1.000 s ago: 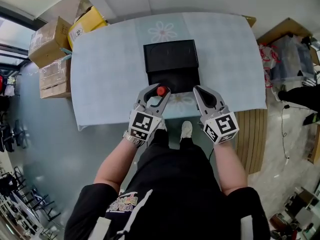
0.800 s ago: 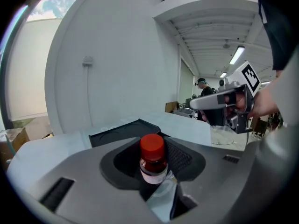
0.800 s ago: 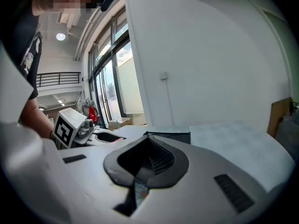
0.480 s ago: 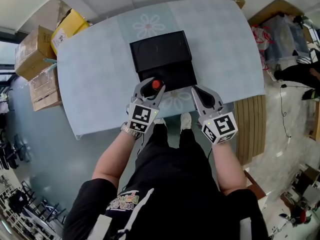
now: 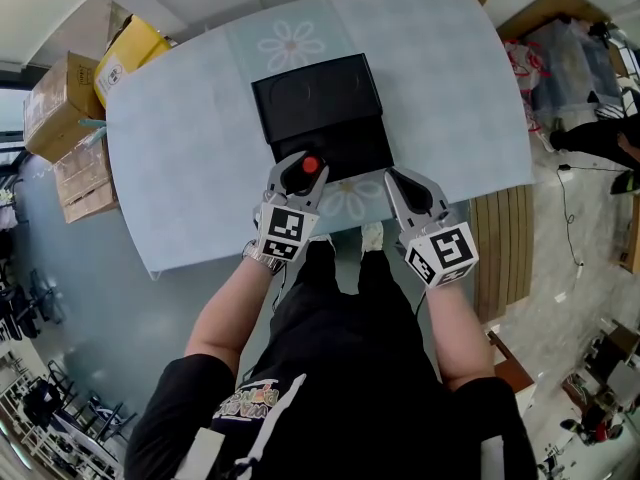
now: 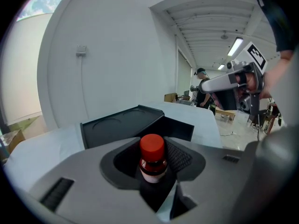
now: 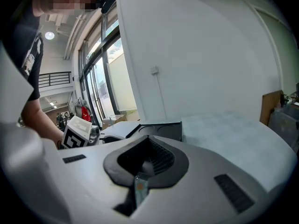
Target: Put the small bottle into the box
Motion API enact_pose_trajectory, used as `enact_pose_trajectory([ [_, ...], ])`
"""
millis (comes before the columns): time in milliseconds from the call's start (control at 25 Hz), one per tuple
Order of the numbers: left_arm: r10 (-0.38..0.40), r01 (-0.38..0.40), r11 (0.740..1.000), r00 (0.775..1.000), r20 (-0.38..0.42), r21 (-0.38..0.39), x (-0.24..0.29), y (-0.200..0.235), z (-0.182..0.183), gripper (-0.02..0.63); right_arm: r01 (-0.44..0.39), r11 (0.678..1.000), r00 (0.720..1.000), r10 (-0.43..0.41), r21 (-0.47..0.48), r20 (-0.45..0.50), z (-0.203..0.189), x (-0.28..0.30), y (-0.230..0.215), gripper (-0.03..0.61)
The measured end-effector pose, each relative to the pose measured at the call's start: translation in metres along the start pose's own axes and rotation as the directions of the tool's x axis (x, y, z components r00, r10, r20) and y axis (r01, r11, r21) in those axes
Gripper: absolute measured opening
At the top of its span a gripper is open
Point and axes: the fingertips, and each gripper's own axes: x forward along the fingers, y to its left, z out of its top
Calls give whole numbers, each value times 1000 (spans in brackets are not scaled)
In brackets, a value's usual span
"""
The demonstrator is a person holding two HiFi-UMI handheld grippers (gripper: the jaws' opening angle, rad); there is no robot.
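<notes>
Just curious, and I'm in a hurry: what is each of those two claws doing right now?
Left gripper: shut on the bottle.
Right gripper: shut, with nothing in it.

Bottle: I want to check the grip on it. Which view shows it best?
The left gripper view: the bottle stands mid-frame, red cap up, clamped in the left gripper. The head view shows only its cap from above, near the box. The right gripper view misses it.
</notes>
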Motion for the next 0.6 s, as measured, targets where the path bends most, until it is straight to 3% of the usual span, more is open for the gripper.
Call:
enact_pose_trajectory([
  [440, 80, -78, 995, 996, -31, 59, -2, -1, -6, 158, -55, 998, 999, 55, -14, 2, 4, 5, 3, 8],
  [600, 109, -108, 993, 994, -2, 56, -10, -5, 1, 158, -80, 996, 997, 80, -29, 7, 8, -2, 4, 8],
])
